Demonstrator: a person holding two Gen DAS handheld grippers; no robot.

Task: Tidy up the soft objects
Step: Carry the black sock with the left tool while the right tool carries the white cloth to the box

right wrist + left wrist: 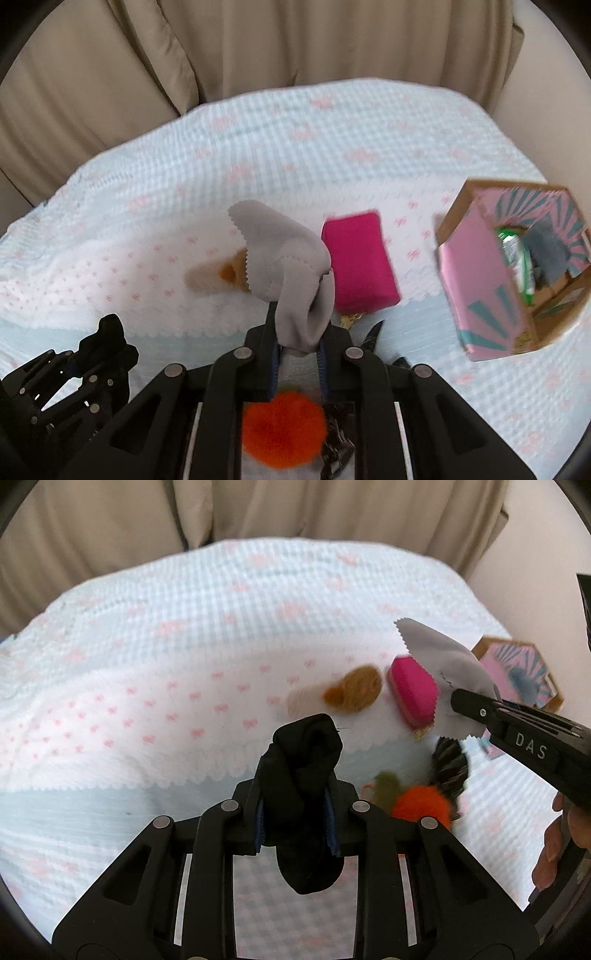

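My left gripper (295, 775) is shut on a black sock (306, 760), held above the bed; it also shows in the right wrist view (107, 350). My right gripper (295, 339) is shut on a grey cloth (284, 251) with zigzag edges, also seen in the left wrist view (450, 657). On the bedspread lie a pink sponge (358, 258), a brown and cream fuzzy thing (354, 690), an orange pompom (282, 430) and a dark striped item (448, 768). A pink and teal open box (509, 273) stands at the right with soft items inside.
The bed has a pale blue checked cover (221, 602) with a white heart-print cloth (110, 709) on it. Beige curtains (258, 48) hang behind the bed. A hand (557, 834) holds the right gripper.
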